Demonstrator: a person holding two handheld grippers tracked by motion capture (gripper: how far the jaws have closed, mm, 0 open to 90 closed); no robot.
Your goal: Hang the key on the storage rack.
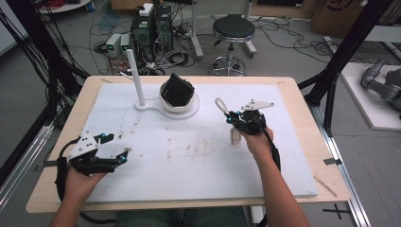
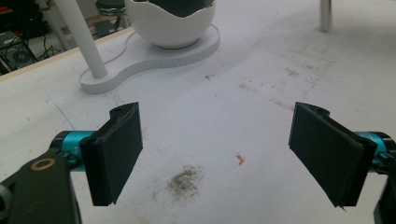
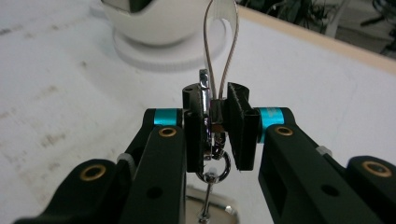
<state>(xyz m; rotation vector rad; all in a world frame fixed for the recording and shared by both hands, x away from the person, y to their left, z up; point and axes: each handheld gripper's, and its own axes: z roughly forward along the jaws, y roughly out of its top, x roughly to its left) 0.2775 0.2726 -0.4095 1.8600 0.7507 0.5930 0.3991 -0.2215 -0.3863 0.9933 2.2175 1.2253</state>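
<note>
Right gripper (image 3: 216, 122) fingers (image 3: 240, 123) were clamped on a small metal keychain clasp with a clear looped strap (image 3: 219, 51). The strap loop rose toward 12 o'clock above the pads, while a silver swivel ring and short link hung below them toward 6 o'clock. In the high view the right gripper (image 1: 232, 118) sat at about 3 o'clock of the bench centre, raised off the white foam board (image 1: 198, 165), with the loop (image 1: 221, 105) sticking up at its 11 o'clock and a pale tag (image 1: 234, 135) dangling under the fingers, just over the board.

Left gripper (image 2: 217, 149) fingers (image 2: 119, 149) stood wide apart with nothing between them, only bare stained board below. In the high view the left gripper (image 1: 118, 149) lay at about 8 o'clock of the bench centre, low over the board, well apart from the right one.

At 12 o'clock of the board stood a white egg-shaped cup on a flat white base (image 1: 182, 109), holding a tilted black boxy item (image 1: 177, 90). A white upright post (image 1: 135, 75) rose from the same base at its 9 o'clock. A light wooden bench (image 1: 302, 109) carried the board.
</note>
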